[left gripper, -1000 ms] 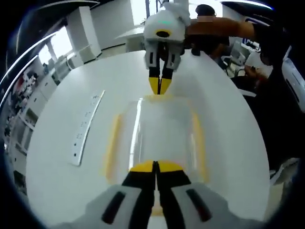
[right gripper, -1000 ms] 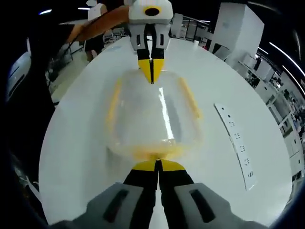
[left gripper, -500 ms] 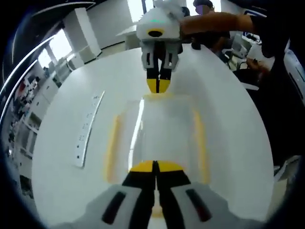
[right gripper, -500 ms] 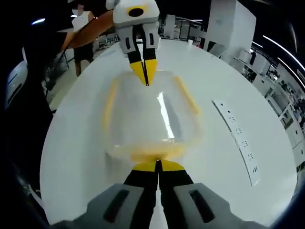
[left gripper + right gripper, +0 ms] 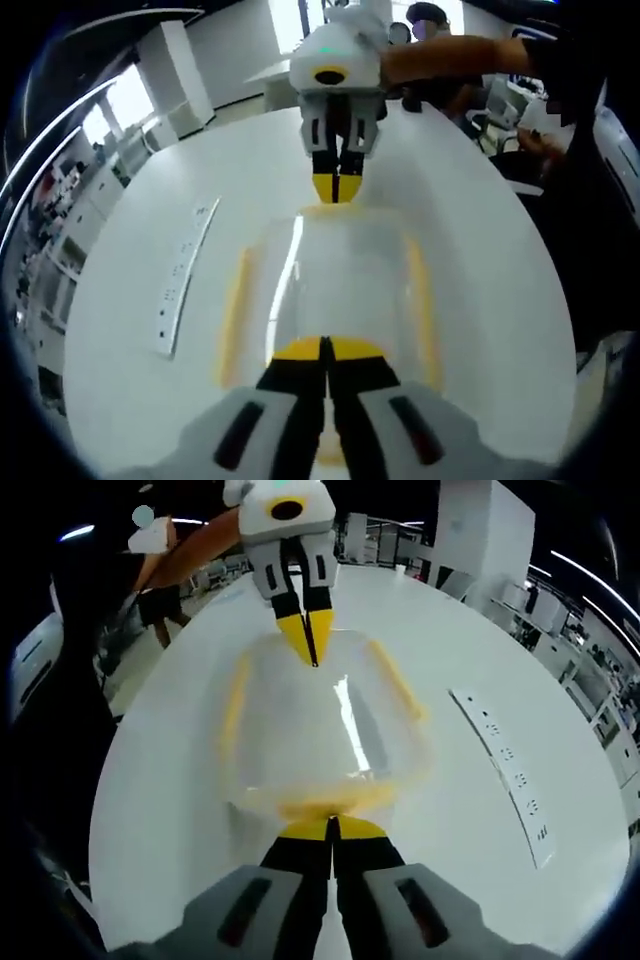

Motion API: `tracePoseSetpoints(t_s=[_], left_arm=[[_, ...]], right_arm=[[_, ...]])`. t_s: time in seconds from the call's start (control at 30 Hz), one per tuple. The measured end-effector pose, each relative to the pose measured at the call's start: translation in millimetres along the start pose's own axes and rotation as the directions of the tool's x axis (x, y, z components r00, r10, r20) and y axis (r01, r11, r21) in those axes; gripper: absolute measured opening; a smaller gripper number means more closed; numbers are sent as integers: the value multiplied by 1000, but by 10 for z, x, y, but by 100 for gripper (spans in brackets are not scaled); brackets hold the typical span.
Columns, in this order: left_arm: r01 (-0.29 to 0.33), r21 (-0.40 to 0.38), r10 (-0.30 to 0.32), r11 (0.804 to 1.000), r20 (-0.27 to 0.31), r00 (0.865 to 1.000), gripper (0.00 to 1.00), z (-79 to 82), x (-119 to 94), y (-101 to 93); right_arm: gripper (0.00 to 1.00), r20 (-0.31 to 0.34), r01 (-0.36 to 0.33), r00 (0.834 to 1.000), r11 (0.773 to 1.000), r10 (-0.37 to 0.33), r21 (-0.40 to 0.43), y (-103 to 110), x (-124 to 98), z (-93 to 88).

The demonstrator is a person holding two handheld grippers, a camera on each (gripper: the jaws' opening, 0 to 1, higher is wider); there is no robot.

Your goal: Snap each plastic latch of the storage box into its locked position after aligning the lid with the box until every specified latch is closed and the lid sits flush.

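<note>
Power strip: a long white power strip (image 5: 181,282) lies on the white table (image 5: 120,380) at the left of the left gripper view; in the right gripper view it runs down the right side.
Storage box: a clear storage box (image 5: 330,285) with its lid on sits mid-frame on the table, between the two grippers.
Latches: yellow latches (image 5: 236,305) line the box's left and right edges in both views.
Left gripper: the left gripper (image 5: 325,347) rises from the bottom centre, jaws closed together, tips over the box's near end.
Right gripper: the right gripper (image 5: 339,190) comes in from the top centre, jaws pressed together, tips at the far yellow edge.
Person: a bare forearm (image 5: 450,58) reaches in at the upper right.
</note>
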State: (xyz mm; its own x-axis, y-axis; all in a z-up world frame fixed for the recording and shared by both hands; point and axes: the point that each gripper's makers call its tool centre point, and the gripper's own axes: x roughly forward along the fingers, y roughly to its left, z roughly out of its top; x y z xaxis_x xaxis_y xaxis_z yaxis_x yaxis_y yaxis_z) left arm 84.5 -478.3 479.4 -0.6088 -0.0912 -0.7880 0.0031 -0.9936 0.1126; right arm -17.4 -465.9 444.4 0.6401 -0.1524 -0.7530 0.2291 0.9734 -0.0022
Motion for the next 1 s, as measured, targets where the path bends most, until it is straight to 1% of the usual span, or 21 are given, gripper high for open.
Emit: tracePoseSetpoints(t_s=[0.17, 0.27, 0.3, 0.33, 0.4, 0.43, 0.5, 0.53, 0.57, 0.6, 0.63, 0.67, 0.7, 0.77, 0.8, 0.83, 0.87, 0.9, 0.93, 1.0], left_arm=[[5, -3, -5, 1000, 8, 1000, 0, 17, 1, -2], [6, 0, -6, 1000, 6, 1000, 0, 25, 4, -9], [7, 0, -7, 1000, 8, 1000, 0, 30, 7, -12], [8, -2, -8, 1000, 10, 1000, 0, 33, 9, -14], [11, -4, -11, 1000, 15, 1000, 0, 39, 13, -17], [13, -6, -13, 1000, 19, 1000, 0, 43, 15, -19], [14, -8, -13, 1000, 21, 1000, 0, 45, 18, -26], [13, 0, -13, 1000, 37, 999, 0, 77, 27, -17], [11, -1, -11, 1000, 36, 999, 0, 79, 45, -20], [10, -2, -10, 1000, 25, 1000, 0, 69, 33, -22], [7, 1, -7, 1000, 19, 1000, 0, 72, 19, -24], [4, 12, -4, 1000, 14, 1000, 0, 78, 23, -29], [2, 13, -2, 1000, 12, 1000, 0, 82, 19, -29], [0, 13, 0, 1000, 9, 1000, 0, 80, 20, -30], [4, 8, -4, 1000, 13, 1000, 0, 80, 12, -28], [11, -1, -11, 1000, 19, 1000, 0, 83, 12, -26], [17, -17, -17, 1000, 28, 999, 0, 85, 13, -27], [20, -24, -19, 999, 36, 999, 0, 86, 5, -32], [22, -40, -20, 999, 45, 999, 0, 89, 7, -34], [23, -59, -19, 998, 65, 998, 0, 92, -2, -35]], right_arm=[[0, 14, -8, 1000, 1000, 8, 1, 4, -6, 3], [0, 13, -6, 1000, 1000, 6, -18, -2, -7, 4], [0, 25, -12, 1000, 1000, 12, -3, -7, -9, 5], [0, 32, -12, 999, 1000, 12, -15, -4, -7, 4], [0, 36, -11, 999, 1000, 11, -3, -4, -14, 3], [0, 37, -8, 999, 1000, 9, -17, -2, -15, 5], [0, 41, -9, 999, 1000, 9, -10, -6, -16, 3], [0, 43, -11, 999, 1000, 11, 3, 11, 43, 45], [0, 36, -17, 999, 998, 19, -53, 68, 20, 43], [0, 30, -30, 999, 999, 31, -41, 104, 18, 54], [0, 26, -30, 999, 998, 31, -48, 80, 3, 29], [0, 21, -29, 999, 997, 30, -73, 82, -10, 13], [0, 21, -28, 999, 998, 30, -63, 88, -2, 3], [0, 30, -35, 999, 997, 37, -68, 80, -10, -21], [0, 39, -31, 999, 996, 34, -78, 61, -17, -25], [0, 44, 2, 999, 995, 2, -96, 44, -24, -24], [0, 49, 3, 999, 996, 2, -91, 64, -26, -28], [0, 59, -25, 998, 997, 29, -68, 86, -25, -38], [0, 70, -24, 997, 998, 27, -53, 56, -23, -34], [0, 81, -19, 997, 999, 21, -35, 65, -25, -34]])
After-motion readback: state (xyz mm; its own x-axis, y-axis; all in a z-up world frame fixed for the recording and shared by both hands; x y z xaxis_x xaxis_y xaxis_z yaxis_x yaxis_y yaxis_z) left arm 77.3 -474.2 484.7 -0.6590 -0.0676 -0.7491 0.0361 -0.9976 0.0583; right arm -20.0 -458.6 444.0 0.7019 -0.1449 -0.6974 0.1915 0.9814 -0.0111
